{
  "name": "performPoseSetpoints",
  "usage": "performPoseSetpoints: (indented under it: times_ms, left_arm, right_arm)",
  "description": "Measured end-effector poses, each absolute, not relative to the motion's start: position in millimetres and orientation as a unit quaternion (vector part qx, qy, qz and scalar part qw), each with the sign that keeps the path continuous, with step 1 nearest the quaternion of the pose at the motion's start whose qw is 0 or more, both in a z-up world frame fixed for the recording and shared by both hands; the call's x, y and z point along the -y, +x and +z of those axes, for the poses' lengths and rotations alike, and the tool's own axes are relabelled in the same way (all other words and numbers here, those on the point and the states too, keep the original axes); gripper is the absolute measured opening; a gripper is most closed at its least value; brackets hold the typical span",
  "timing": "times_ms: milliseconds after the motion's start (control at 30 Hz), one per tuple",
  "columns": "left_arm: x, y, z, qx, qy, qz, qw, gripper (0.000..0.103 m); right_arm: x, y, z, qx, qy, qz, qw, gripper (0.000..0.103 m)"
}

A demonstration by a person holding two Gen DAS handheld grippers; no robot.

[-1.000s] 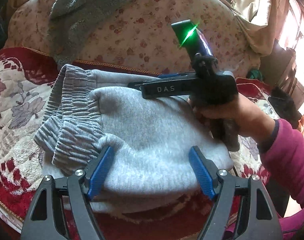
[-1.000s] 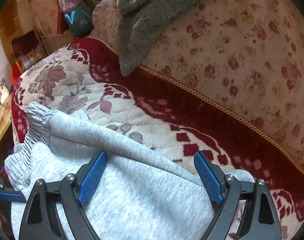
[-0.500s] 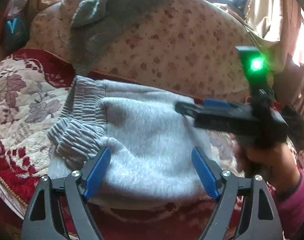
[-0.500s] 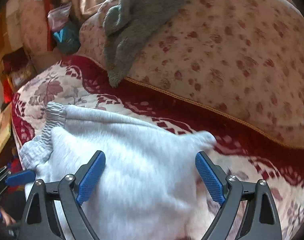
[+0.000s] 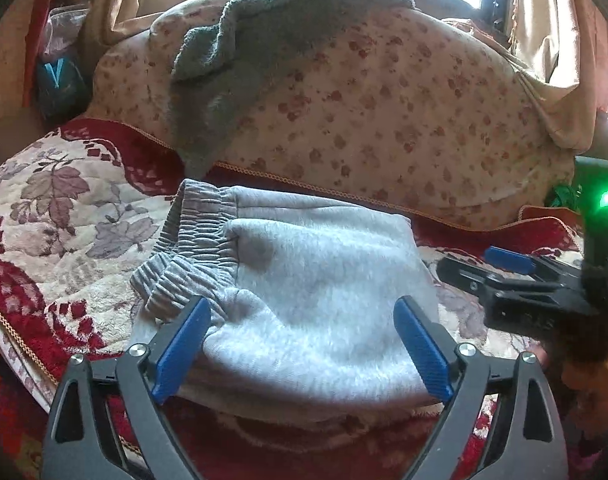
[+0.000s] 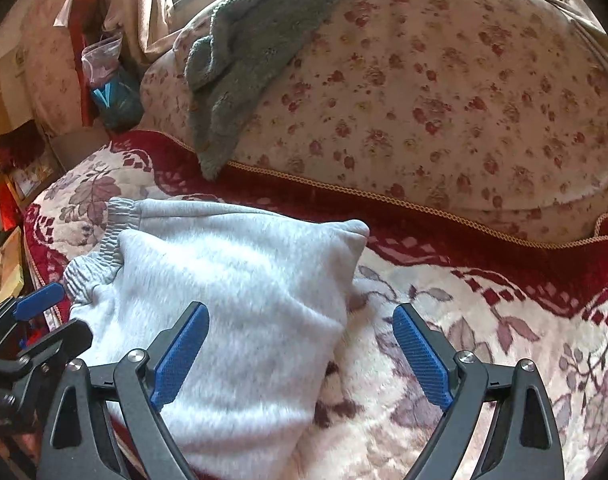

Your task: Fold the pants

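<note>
The grey pants (image 5: 312, 280) lie folded in a compact bundle on the blanket, their ribbed waistband (image 5: 192, 240) at the left. My left gripper (image 5: 302, 320) hovers over the bundle's near edge. Its jaws are opening, and the blue pads (image 5: 176, 356) stand either side of the cloth without pinching it. In the right wrist view the same pants (image 6: 224, 280) fill the lower left. My right gripper (image 6: 300, 320) is open above their right edge and the blanket, holding nothing. From the left wrist view it appears at the far right (image 5: 504, 276), clear of the pants.
A red and cream floral blanket (image 5: 64, 208) covers the seat. Behind it rises a floral cushion back (image 5: 384, 120) with a grey fleece (image 5: 264, 48) draped over it. Bags (image 6: 112, 84) and clutter stand at the far left. A hand (image 5: 584, 384) grips the right tool.
The right gripper has drawn off the pants to the right, leaving the bundle lying on its own. The left gripper backed away and tipped upward, and its jaws stand wider.
</note>
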State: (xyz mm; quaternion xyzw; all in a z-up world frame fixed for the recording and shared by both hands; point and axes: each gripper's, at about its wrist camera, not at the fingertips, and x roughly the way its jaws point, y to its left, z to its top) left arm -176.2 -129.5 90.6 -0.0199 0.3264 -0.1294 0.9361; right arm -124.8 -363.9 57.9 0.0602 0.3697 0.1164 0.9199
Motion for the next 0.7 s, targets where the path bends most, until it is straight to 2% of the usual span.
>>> performPoseSetpoints:
  times_ms: [500,700]
  left_arm:
    - [118,-170,97,-0.328,-0.035,-0.129,0.935,0.093]
    - [85,-148,87,-0.356,-0.072,-0.123,0.923,0.097]
  right_arm:
    - [376,-141,49,-0.384,0.091,0.129,0.91,0.097]
    - [388,-133,29,-0.413,0.18,0.166,0.877,0.103]
